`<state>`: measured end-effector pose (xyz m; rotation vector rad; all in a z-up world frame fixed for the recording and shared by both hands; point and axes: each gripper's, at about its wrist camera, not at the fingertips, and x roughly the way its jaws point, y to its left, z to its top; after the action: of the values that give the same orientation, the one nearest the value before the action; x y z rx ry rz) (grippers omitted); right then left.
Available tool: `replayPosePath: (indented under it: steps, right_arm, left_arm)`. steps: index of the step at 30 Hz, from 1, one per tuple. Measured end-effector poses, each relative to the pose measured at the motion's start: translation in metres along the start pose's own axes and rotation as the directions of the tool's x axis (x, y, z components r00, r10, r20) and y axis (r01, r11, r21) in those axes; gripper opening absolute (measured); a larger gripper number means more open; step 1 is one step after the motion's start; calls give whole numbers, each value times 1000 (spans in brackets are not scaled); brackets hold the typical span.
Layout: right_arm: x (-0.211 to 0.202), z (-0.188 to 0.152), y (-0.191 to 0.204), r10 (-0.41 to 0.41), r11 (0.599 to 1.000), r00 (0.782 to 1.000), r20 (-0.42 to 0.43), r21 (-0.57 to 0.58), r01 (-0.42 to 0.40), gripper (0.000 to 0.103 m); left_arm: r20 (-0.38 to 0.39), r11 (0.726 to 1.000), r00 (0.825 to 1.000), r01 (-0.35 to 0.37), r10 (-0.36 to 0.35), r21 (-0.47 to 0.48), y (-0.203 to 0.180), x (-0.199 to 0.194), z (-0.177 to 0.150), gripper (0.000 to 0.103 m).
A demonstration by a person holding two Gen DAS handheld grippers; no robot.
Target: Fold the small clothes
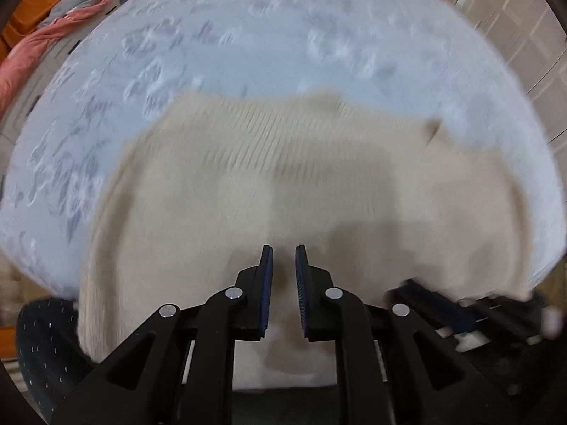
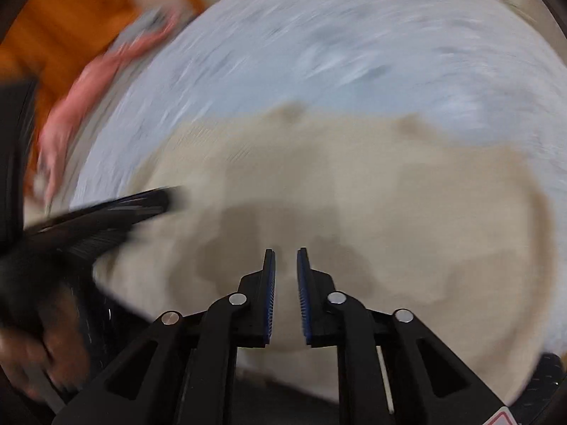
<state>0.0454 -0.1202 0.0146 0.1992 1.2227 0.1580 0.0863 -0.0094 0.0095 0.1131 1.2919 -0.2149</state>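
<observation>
A cream knit garment [image 1: 301, 191] is spread on the pale blue bed [image 1: 248, 35]. The left gripper [image 1: 284, 253] and right gripper [image 2: 285, 255] are held above it, jaws nearly together, nothing clamped.

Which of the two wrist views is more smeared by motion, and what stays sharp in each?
Right wrist view: heaviest smear, the bedspread streaked and the left claw a dark blur; only the right claw is crisp. Left wrist view: milder blur, the cream garment soft with its ribbing still readable; the left claw sharp.
</observation>
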Motion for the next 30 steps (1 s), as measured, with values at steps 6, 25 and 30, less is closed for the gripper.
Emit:
replayPosePath:
  steps: [6, 25, 30]
  right_arm:
    - [-33, -58, -128, -234, 938, 970, -71, 245, 245, 0]
    - [-28, -98, -160, -316, 882, 912, -262, 274, 384, 1]
    - [-54, -77, -137, -265, 897, 958, -113, 335, 287, 5]
  left_arm:
    - [-18, 996, 998, -69, 68, -60, 62, -8, -24, 11]
    - [-37, 989, 996, -82, 78, -126, 64, -15, -46, 11]
    - [-26, 988, 997, -81, 78, -132, 66, -19, -48, 11]
